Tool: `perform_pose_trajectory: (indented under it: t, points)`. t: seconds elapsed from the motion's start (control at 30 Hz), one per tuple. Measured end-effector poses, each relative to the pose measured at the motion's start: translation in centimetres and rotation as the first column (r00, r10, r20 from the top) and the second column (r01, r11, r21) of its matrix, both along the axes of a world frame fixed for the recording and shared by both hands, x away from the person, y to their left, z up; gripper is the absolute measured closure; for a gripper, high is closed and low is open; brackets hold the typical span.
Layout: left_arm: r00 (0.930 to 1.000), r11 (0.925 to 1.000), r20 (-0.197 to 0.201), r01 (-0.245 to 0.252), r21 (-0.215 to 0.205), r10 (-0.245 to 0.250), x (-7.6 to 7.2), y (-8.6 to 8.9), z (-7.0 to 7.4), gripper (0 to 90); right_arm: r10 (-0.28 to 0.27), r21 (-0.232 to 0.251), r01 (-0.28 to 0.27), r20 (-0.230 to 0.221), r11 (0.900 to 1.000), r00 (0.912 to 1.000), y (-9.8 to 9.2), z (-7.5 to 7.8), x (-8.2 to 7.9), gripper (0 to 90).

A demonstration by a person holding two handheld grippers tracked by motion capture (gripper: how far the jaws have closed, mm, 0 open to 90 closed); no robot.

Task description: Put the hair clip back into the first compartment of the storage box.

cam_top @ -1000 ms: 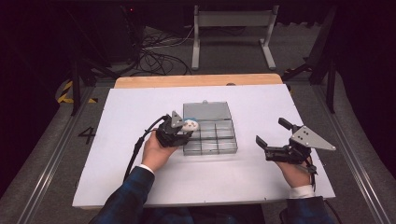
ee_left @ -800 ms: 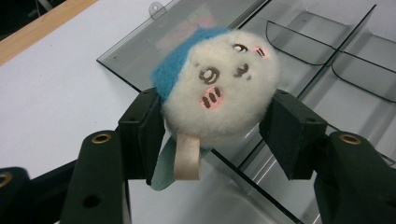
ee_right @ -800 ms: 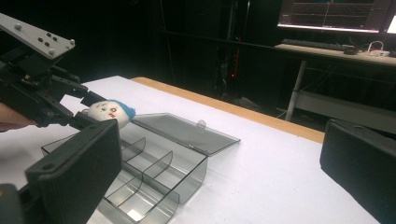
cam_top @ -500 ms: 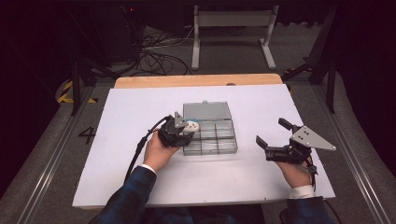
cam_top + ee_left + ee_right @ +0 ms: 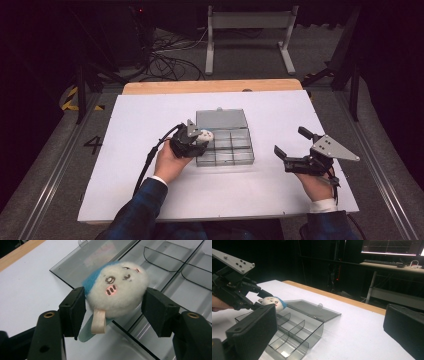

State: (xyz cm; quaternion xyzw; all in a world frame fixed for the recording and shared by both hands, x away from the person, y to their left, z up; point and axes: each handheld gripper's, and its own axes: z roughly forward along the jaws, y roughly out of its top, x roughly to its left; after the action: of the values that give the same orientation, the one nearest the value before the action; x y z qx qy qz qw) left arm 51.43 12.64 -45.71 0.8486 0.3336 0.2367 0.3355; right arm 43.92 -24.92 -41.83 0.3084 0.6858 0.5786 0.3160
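Observation:
My left gripper [image 5: 113, 303] is shut on a small round white plush toy [image 5: 117, 287] with a blue back, a drawn face, pink cheeks and a beige loop. It holds the toy just above the left edge of a clear grey compartment box [image 5: 230, 147], whose lid [image 5: 221, 119] lies open flat behind it. From the right gripper view, the toy [image 5: 273, 303] hangs over the box [image 5: 294, 332] in the left gripper [image 5: 259, 298]. My right gripper [image 5: 290, 141] rests right of the box, wide open with nothing in it [image 5: 330, 312].
A white sheet [image 5: 140, 115] covers the table, with a wooden strip [image 5: 210, 86] along its far edge. Beyond the table are cables and a metal stand [image 5: 248, 35] on the floor. Several box compartments [image 5: 175, 260] show bare bottoms.

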Motion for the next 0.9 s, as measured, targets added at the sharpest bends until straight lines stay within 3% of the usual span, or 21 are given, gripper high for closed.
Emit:
perform_pose_trajectory:
  t: [0.47, 0.67, 0.77, 0.9]
  points:
    - [0.9998, 0.9999, 0.017, -0.001, -0.016, 0.002, -0.02, 0.20, 0.25, 32.3, -0.001, 0.008, 0.001, -0.016, 1.000, 0.9999, -0.28, -0.27, 0.25, 0.0]
    - [0.9987, 0.9991, 0.050, 0.015, -0.039, -0.013, -0.23, 0.52, 0.77, 39.2, -0.004, 0.011, 0.005, -0.021, 1.000, 0.9998, -0.38, -0.32, 0.29, 0.0]
    - [0.9987, 0.9986, 0.047, 0.024, -0.047, -0.022, -0.26, 0.53, 0.82, 45.1, -0.003, 0.012, 0.003, -0.020, 1.000, 0.9998, -0.40, -0.35, 0.34, 0.0]
    - [0.9982, 0.9992, 0.049, 0.035, -0.018, -0.035, -0.28, 0.36, 0.67, 45.6, -0.004, 0.014, 0.004, -0.020, 1.000, 0.9998, -0.41, -0.39, 0.35, 0.0]
